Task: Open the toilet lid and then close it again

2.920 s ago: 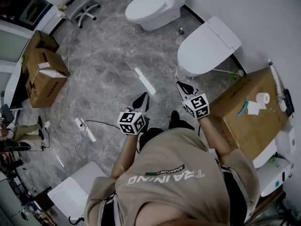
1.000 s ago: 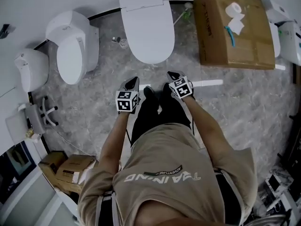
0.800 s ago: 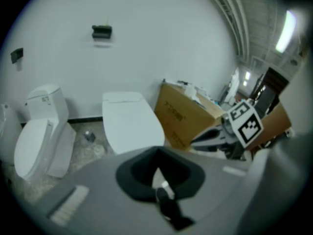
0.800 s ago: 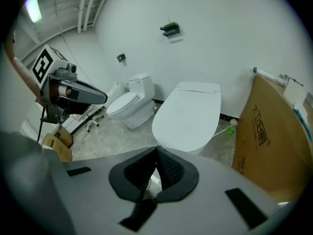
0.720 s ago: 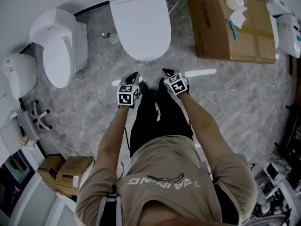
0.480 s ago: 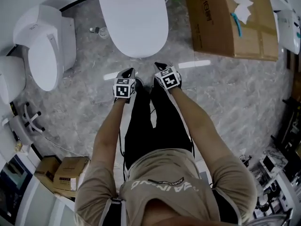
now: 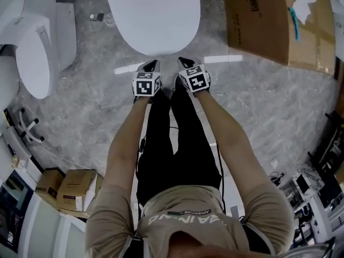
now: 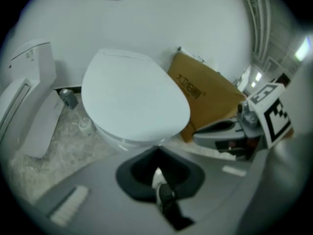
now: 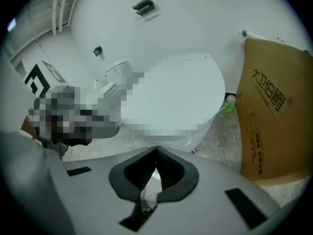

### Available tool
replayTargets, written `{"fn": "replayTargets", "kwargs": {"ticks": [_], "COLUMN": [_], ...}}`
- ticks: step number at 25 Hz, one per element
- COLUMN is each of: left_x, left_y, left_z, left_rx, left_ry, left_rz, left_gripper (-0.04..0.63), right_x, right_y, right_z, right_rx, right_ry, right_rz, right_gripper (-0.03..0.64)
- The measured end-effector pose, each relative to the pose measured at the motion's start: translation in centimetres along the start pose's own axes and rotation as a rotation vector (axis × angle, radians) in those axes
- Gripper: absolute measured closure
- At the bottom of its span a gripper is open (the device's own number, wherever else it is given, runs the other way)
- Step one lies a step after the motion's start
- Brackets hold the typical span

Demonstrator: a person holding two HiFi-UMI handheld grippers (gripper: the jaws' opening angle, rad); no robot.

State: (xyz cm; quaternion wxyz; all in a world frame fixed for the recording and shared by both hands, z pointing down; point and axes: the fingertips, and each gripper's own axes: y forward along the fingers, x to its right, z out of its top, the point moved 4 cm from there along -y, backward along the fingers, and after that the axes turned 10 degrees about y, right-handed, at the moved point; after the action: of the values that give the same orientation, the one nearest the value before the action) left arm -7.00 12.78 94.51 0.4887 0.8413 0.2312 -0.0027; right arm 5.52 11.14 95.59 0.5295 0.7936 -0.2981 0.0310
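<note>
Overhead, holding left gripper (image 7: 152, 63) and right gripper (image 7: 183, 61) side by side, near the front edge of the closed white oval toilet lid (image 7: 152, 9). Left gripper view: pressing jaws together, empty. Right gripper view: likewise pressing together; brown cardboard box (image 9: 274, 116) flanking right.

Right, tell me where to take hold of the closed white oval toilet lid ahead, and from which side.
Grip the white oval toilet lid at its rounded front edge, coming from the near side. It lies flat and shut, apparently hinged at the far wall end, and that edge overhangs the bowl, so a jaw could probably slip under.
</note>
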Motion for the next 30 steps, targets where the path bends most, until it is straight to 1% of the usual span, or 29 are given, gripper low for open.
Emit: {"fn": "replayTargets", "kwargs": {"ticks": [3, 7, 10, 13, 16, 20, 25, 28, 30], "left_x": [-0.4, -1.4, -2.1, -2.1, -1.9, -2.2, -2.3, -2.2, -2.0], "left_y": [0.7, 1.2, 1.3, 1.5, 1.6, 1.9, 1.9, 1.6, 1.1], "left_z": [-0.6, -1.4, -1.2, -0.2, -0.1, -0.4, -0.4, 0.1, 0.5], "left_rx": [-0.007, -0.006, 0.009, 0.031, 0.031, 0.018, 0.01, -0.002, -0.002], "left_ry": [-0.012, -0.013, -0.025, -0.041, -0.038, -0.043, -0.057, -0.035, -0.022], "left_rz": [0.012, 0.024, 0.037, 0.042, 0.047, 0.034, 0.016, 0.02, 0.019], "left_gripper": [0.594, 0.594, 0.594, 0.594, 0.594, 0.594, 0.594, 0.594, 0.594], "right_x": [1.0, 1.4, 0.9, 0.6, 0.6, 0.4, 0.4, 0.3, 0.1], "right_y": [1.2, 2.1, 2.4, 2.5, 2.7, 3.4, 3.3, 2.9, 2.3], "right_z": [0.5, 1.1, 1.2, 1.4, 1.3, 1.2, 1.3, 1.7, 2.0], "right_rx": [0.017, 0.032, 0.032, 0.03, 0.032, 0.028, 0.036, 0.042, 0.049], "right_ry": [0.033, 0.046, 0.042, 0.012, 0.008, 0.014, 0.096, 0.101, 0.077], "right_rz": [-0.009, -0.004, 0.002, 0.001, 0.009, 0.022, 0.0, -0.005, 0.01], "right_gripper": [0.606, 0.606, 0.606, 0.606, 0.605, 0.606, 0.606, 0.606, 0.606]}}
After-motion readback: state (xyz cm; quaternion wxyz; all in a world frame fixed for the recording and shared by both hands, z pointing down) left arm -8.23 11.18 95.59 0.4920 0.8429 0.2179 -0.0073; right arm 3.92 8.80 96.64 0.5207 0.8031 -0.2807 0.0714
